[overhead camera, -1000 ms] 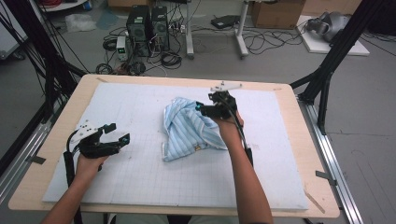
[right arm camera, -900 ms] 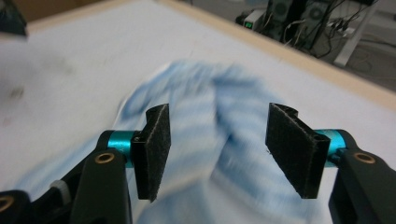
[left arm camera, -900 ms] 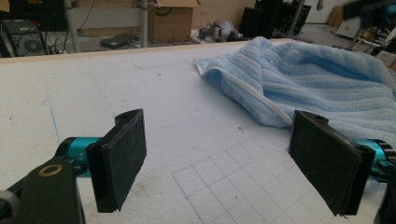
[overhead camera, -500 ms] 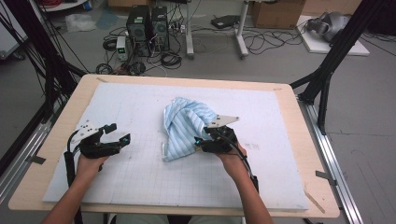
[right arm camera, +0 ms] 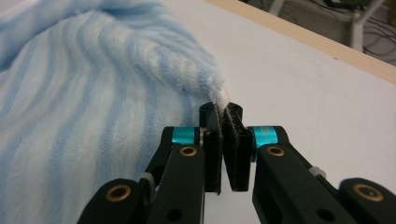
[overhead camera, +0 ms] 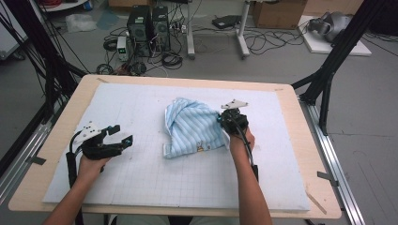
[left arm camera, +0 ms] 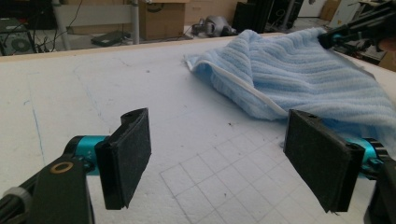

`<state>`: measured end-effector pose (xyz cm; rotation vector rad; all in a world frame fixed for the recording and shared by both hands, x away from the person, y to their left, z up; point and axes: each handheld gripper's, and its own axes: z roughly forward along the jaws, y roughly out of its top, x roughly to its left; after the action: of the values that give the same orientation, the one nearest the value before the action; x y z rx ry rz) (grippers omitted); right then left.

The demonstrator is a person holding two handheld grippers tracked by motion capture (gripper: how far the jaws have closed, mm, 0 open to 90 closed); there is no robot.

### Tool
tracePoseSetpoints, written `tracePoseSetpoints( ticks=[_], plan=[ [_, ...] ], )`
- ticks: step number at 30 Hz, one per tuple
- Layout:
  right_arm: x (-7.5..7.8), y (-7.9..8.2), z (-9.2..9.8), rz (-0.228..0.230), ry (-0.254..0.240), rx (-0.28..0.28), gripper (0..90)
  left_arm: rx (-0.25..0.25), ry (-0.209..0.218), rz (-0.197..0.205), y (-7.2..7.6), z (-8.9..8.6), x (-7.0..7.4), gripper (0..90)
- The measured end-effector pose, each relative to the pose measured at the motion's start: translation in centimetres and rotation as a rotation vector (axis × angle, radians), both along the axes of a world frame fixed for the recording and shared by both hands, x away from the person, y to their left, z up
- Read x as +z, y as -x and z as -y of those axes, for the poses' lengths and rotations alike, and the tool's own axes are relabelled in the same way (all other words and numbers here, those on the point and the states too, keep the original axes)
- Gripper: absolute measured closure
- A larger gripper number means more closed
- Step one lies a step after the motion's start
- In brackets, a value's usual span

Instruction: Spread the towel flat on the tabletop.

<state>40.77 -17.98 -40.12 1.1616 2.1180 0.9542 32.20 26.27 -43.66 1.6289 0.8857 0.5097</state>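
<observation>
A light blue striped towel (overhead camera: 192, 126) lies bunched in the middle of the white gridded mat (overhead camera: 141, 101). My right gripper (overhead camera: 221, 120) is at the towel's right edge, its jaws just closed and shut on a pinched fold of the towel (right arm camera: 93, 93). The right gripper view shows the white hem squeezed between the pads of that gripper (right arm camera: 223, 116). My left gripper (overhead camera: 121, 133) hovers over the mat to the left, apart from the towel. The left gripper (left arm camera: 219, 158) stands open; its jaws have just narrowed slightly with nothing between them. The towel (left arm camera: 303, 74) lies ahead of it.
The mat covers a wooden table (overhead camera: 61, 136) with a bare rim all around. Black frame posts (overhead camera: 328, 79) stand at the table's sides. Computer towers (overhead camera: 148, 23) and cables lie on the floor beyond the far edge.
My right gripper has shifted along the towel's right side, first nearer to me and then back a little, and has closed on its edge. The towel's right side is drawn out. The left hand has stayed put.
</observation>
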Motion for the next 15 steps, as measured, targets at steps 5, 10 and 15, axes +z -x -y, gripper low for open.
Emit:
tracePoseSetpoints(
  ticks=[5,10,15],
  plan=[
    [-0.7,-2.2,0.9,-0.005,0.067,-0.112,86.8,0.000,0.003,-0.001,0.0,0.0,0.0,23.5],
    [-1.0,-2.7,1.4,-0.031,0.079,-0.186,82.2,-0.015,0.002,0.002,0.0,0.0,0.1,25.1],
    [-0.8,-1.4,1.4,0.002,0.006,-0.099,46.7,-0.040,-0.006,0.000,0.1,0.4,0.1,26.4]
  ],
)
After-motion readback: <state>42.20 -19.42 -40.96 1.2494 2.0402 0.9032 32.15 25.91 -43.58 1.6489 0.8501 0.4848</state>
